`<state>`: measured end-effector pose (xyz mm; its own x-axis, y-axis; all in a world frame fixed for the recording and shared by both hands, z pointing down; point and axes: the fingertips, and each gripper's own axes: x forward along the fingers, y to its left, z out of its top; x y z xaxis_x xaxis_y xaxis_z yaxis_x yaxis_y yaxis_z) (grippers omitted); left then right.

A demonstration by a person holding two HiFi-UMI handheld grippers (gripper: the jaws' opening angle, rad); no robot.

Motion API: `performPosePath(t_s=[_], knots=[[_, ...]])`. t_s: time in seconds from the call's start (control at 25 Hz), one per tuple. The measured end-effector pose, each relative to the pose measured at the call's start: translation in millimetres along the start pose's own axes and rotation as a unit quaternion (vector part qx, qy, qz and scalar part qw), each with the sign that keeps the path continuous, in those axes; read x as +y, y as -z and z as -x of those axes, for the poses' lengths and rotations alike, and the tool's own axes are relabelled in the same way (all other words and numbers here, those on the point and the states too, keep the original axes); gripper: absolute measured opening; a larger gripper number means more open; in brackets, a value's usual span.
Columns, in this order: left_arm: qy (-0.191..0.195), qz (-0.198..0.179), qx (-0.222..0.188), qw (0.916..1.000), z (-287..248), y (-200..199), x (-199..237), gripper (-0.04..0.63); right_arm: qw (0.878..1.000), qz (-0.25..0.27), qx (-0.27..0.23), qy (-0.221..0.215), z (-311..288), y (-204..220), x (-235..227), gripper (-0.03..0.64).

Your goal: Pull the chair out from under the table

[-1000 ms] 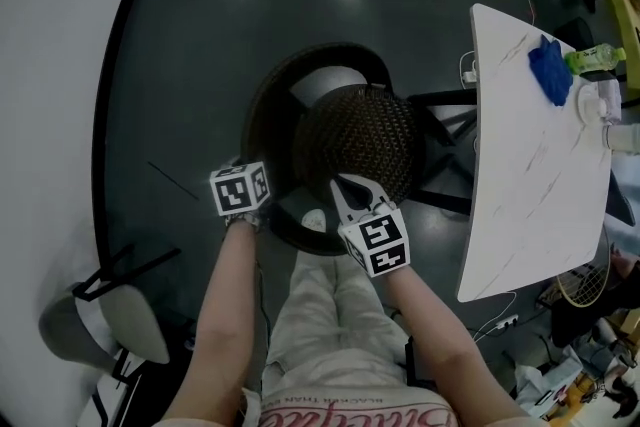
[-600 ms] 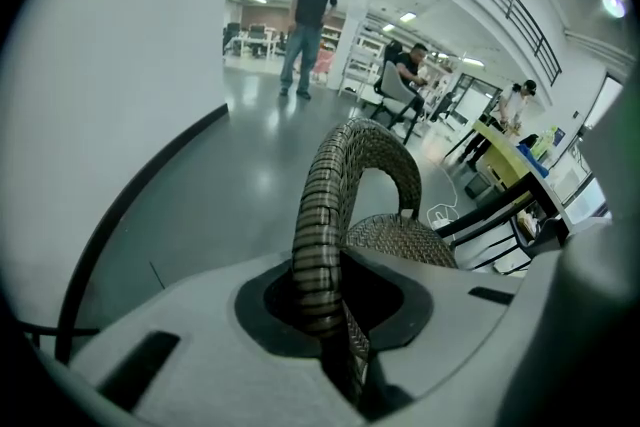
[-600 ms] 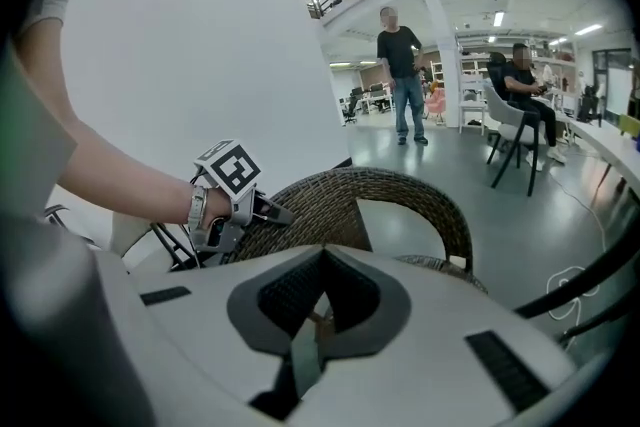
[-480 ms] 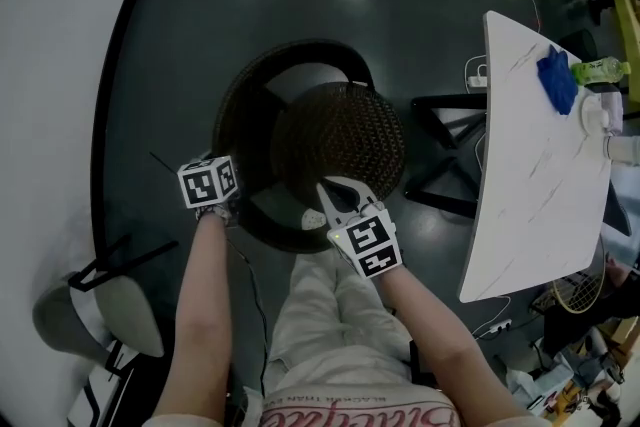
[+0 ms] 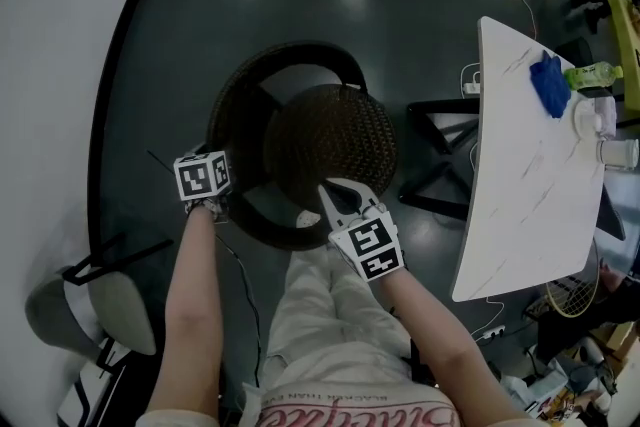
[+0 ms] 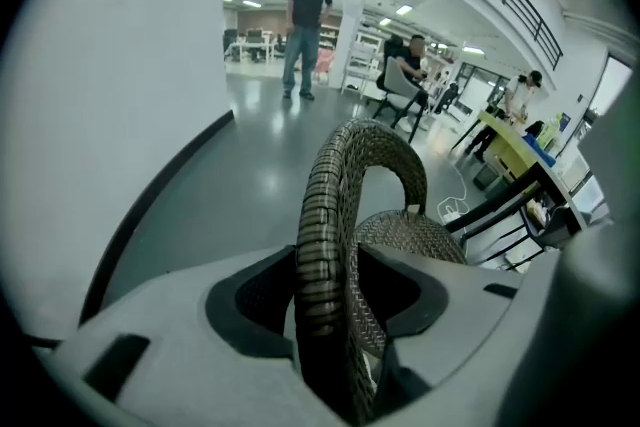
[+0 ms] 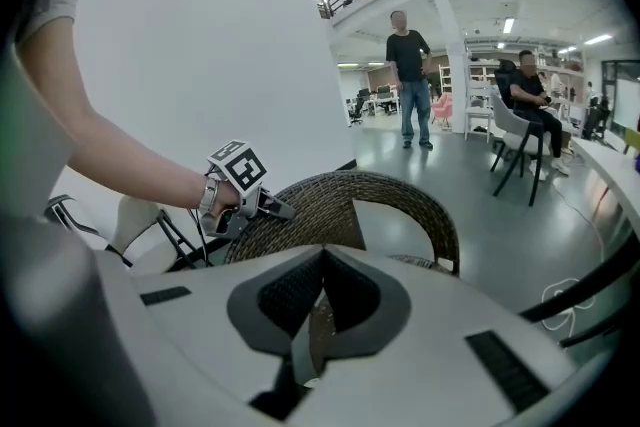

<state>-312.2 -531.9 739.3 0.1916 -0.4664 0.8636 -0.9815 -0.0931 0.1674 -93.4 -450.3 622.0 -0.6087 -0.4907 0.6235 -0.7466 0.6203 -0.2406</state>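
Observation:
A dark wicker chair with a round seat (image 5: 330, 150) and a curved back rim (image 5: 228, 110) stands on the grey floor, left of the white table (image 5: 530, 195). My left gripper (image 5: 222, 203) sits on the rim's left side. The woven rim (image 6: 325, 215) runs between its jaws; they are opening, with dark gaps on both sides of the rim. From the right gripper view the left gripper (image 7: 275, 207) shows on top of the arc (image 7: 400, 200). My right gripper (image 5: 336, 190) points over the seat's near edge, its jaws shut on a thin wicker edge (image 7: 318, 340).
The table carries a blue cloth (image 5: 550, 85) and a green bottle (image 5: 592, 73); its black legs (image 5: 440, 155) reach toward the chair. A grey chair (image 5: 90, 315) stands at the lower left beside a white curved wall (image 5: 60, 65). People (image 6: 305, 25) stand and sit far off.
My left gripper has moved left together with the chair's rim, and the chair now sits a little farther from the table. The right gripper stays at the seat's near edge.

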Motion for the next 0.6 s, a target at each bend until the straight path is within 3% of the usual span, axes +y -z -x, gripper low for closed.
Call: performPosePath(t_s=[0.2, 0.4, 0.6], knots=[[0.012, 0.020, -0.024, 0.9994, 28.1, -2.4, -8.7, 0.202, 1.000, 0.008, -0.006, -0.003, 15.1, -10.2, 6.5, 0.003], [-0.004, -0.027, -0.066, 0.9974, 70.2, -9.4, -23.4, 0.215, 0.999, 0.031, -0.023, -0.010, 36.2, -29.7, 20.2, 0.003], [0.009, -0.067, -0.113, 0.9913, 115.4, -18.1, -60.4, 0.215, 0.996, 0.066, -0.052, -0.008, 66.3, -51.6, 32.1, 0.003]])
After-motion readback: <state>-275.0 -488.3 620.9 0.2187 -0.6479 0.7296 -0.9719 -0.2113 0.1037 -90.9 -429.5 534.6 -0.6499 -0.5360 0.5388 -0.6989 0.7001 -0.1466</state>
